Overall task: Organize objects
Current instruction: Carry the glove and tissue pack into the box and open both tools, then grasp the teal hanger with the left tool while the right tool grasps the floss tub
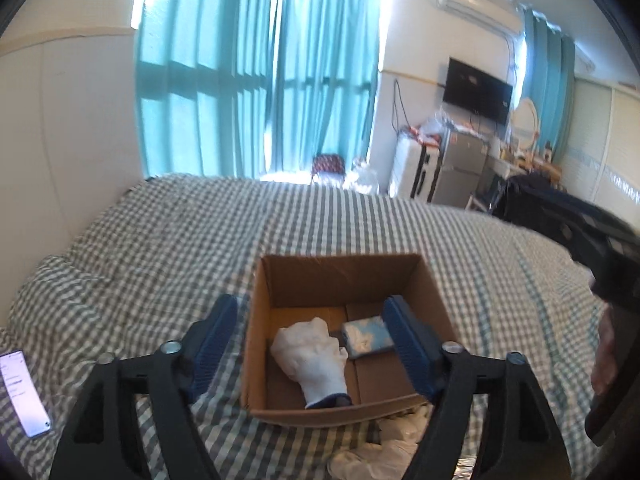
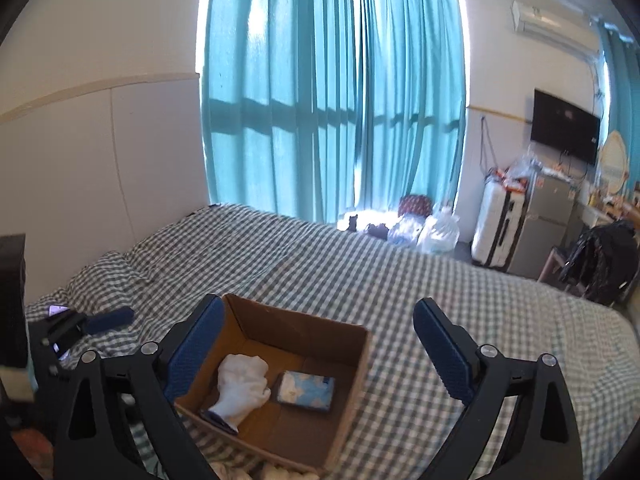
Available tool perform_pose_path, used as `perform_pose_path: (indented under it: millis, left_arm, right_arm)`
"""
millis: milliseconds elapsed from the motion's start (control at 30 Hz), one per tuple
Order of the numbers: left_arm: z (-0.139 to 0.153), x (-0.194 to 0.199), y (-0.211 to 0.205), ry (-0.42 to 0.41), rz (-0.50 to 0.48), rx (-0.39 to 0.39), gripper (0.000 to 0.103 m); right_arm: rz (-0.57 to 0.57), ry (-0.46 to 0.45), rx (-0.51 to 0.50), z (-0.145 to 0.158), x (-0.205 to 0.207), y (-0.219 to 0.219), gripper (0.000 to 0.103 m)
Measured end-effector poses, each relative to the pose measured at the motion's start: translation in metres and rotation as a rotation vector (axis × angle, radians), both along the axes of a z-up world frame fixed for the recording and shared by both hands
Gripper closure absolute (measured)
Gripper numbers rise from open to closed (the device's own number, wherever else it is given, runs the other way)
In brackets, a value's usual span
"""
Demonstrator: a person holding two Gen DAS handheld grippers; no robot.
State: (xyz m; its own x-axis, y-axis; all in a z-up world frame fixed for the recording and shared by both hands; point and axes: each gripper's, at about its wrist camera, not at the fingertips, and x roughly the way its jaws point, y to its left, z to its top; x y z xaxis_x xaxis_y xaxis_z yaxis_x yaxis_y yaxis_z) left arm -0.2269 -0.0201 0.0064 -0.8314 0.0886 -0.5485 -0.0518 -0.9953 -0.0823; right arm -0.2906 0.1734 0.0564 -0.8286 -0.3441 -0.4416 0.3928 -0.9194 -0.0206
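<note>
- Phone [image 1: 24, 394]: lies lit, screen up, on the checked bedspread [image 1: 160, 240] at the far left of the left wrist view, well apart from the box.
- Left gripper [image 1: 308, 328]: both blue-padded fingers spread wide with nothing between them; the left finger [image 1: 214, 338] hangs outside the box's left wall, the right finger [image 1: 408, 344] over the box's interior near its right wall.
- Cardboard box [image 1: 340, 268]: open-topped, resting on the bedspread; in the right wrist view the same cardboard box [image 2: 348, 392] sits low and left of centre.
- White glove [image 1: 316, 360]: crumpled on the box floor, left half, cuff toward the near wall; also seen as the white glove [image 2: 242, 384].
- Tissue pack [image 1: 368, 336]: pale blue and white, flat on the box floor just right of the glove, apart from it or barely touching; the tissue pack [image 2: 306, 392] appears likewise.
- White cloth items [image 1: 384, 448]: heaped on the bedspread just outside the box's near wall.
- Right gripper [image 2: 318, 354]: fingers released and wide apart, empty; its left finger overlaps the box's left corner, its right finger stands over bare bedspread.
</note>
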Motion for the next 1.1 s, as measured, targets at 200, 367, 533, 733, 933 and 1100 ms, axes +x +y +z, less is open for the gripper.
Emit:
perform_pose_path:
  millis: [200,367,533,733,933,1100]
  left_arm:
    - [0.024,0.048,-0.009,0.063,0.08,-0.058,0.0]
    - [0.005,0.082,-0.016,0.008,0.113,-0.081,0.0]
    - [-0.038,0.113,-0.023,-0.065,0.183,-0.048,0.0]
    - [-0.102,0.125,-0.013,-0.157,0.218,-0.042,0.0]
    - [-0.155,0.13,0.001,-0.267,0.188,-0.127,0.0]
    - [-0.183,0.135,0.0,-0.329,0.148,-0.139,0.0]
  right_arm:
    - [0.031,0.024,0.053,0.018,0.065,0.02,0.004]
    - [0.109,-0.015,0.077,-0.007,0.116,0.025,0.0]
    - [0.175,-0.054,0.069,-0.051,0.148,0.019,0.0]
    - [0.145,-0.186,0.099,-0.123,0.149,0.01,0.0]
    - [0.14,-0.293,0.137,-0.17,0.149,0.005,0.0]
    - [0.191,-0.366,0.155,-0.194,0.152,-0.006,0.0]
